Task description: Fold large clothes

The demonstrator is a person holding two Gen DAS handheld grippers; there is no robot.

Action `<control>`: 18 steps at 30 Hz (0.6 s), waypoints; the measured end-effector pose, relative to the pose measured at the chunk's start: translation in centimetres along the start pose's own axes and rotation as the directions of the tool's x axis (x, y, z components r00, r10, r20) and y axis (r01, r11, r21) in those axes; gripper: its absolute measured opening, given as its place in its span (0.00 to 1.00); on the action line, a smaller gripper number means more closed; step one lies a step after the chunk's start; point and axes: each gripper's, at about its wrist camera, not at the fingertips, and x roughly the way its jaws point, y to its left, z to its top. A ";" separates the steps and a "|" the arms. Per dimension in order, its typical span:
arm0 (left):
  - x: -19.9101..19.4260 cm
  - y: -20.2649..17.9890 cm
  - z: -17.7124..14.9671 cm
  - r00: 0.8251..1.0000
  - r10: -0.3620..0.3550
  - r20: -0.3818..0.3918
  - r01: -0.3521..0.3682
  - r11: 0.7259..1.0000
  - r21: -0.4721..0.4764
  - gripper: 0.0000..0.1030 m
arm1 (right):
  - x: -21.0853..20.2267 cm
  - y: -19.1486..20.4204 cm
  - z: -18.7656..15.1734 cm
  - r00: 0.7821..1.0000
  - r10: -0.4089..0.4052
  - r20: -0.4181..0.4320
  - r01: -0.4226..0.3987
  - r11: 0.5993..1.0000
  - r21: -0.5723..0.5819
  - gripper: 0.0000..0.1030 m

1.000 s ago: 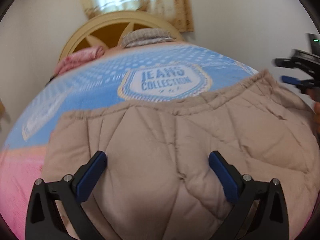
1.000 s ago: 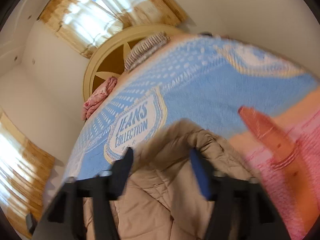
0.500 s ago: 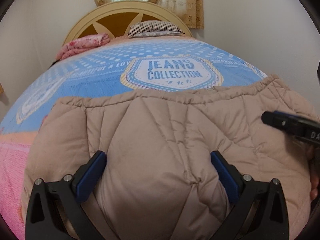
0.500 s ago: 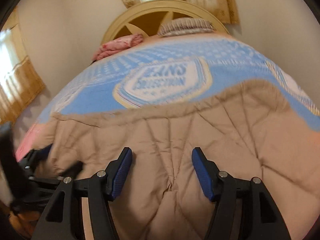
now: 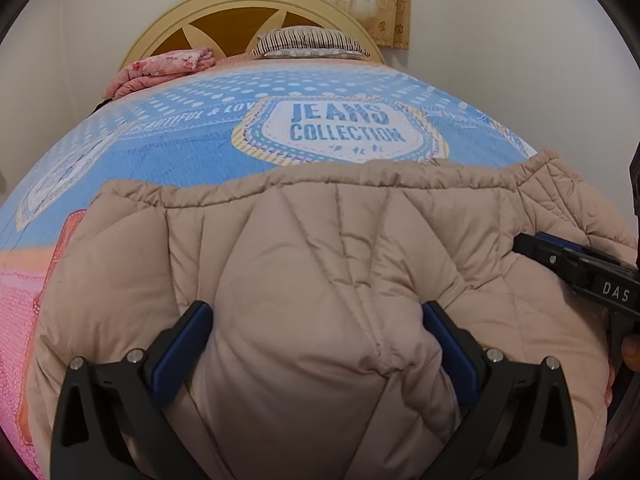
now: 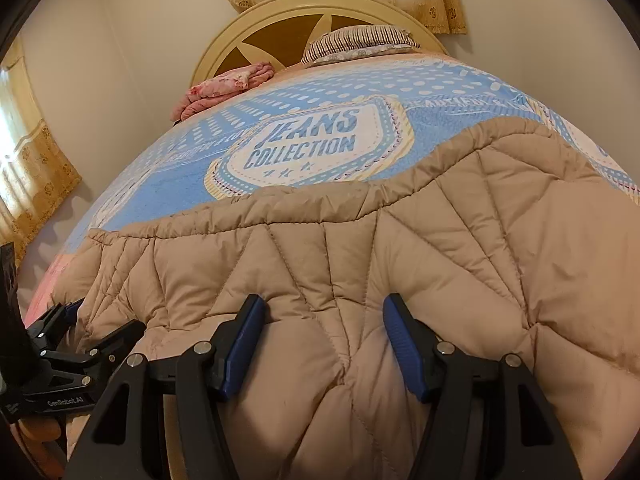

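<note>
A beige quilted puffer jacket [image 5: 304,248] lies on the bed, its ribbed hem toward the headboard; it also fills the right wrist view [image 6: 440,248]. My left gripper [image 5: 318,336] is open, with a bulge of the jacket's near edge between its blue pads. My right gripper [image 6: 324,340] is open too, its pads astride a fold of the jacket. The right gripper shows at the right edge of the left wrist view [image 5: 576,264]; the left gripper shows at the lower left of the right wrist view [image 6: 72,344].
The bed has a blue "JEANS COLLECTION" blanket [image 5: 344,128] with a pink border [image 5: 20,312]. A striped pillow [image 5: 308,42] and a folded pink floral cloth [image 5: 160,70] lie by the cream headboard [image 5: 240,12]. Curtains hang behind.
The right gripper swung from the jacket's far right corner down to its near edge, beside the left gripper. The jacket now lies flatter and wider across the bed. Both grippers came lower over it.
</note>
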 end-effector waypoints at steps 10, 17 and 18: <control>0.4 -0.1 -0.1 1.000 0.008 -0.017 -0.008 1.000 0.003 1.00 | 0.8 0.0 -0.1 1.000 -0.019 -0.016 0.019 1.000 -0.006 0.61; 0.6 -0.1 -0.1 1.000 0.013 -0.023 -0.013 1.000 0.005 1.00 | 1.2 0.3 -0.1 0.999 -0.041 -0.033 0.040 0.999 -0.020 0.61; 0.6 -0.1 -0.1 1.000 0.014 -0.024 -0.014 1.000 0.005 1.00 | 1.3 0.4 -0.1 0.998 -0.045 -0.036 0.044 0.999 -0.023 0.61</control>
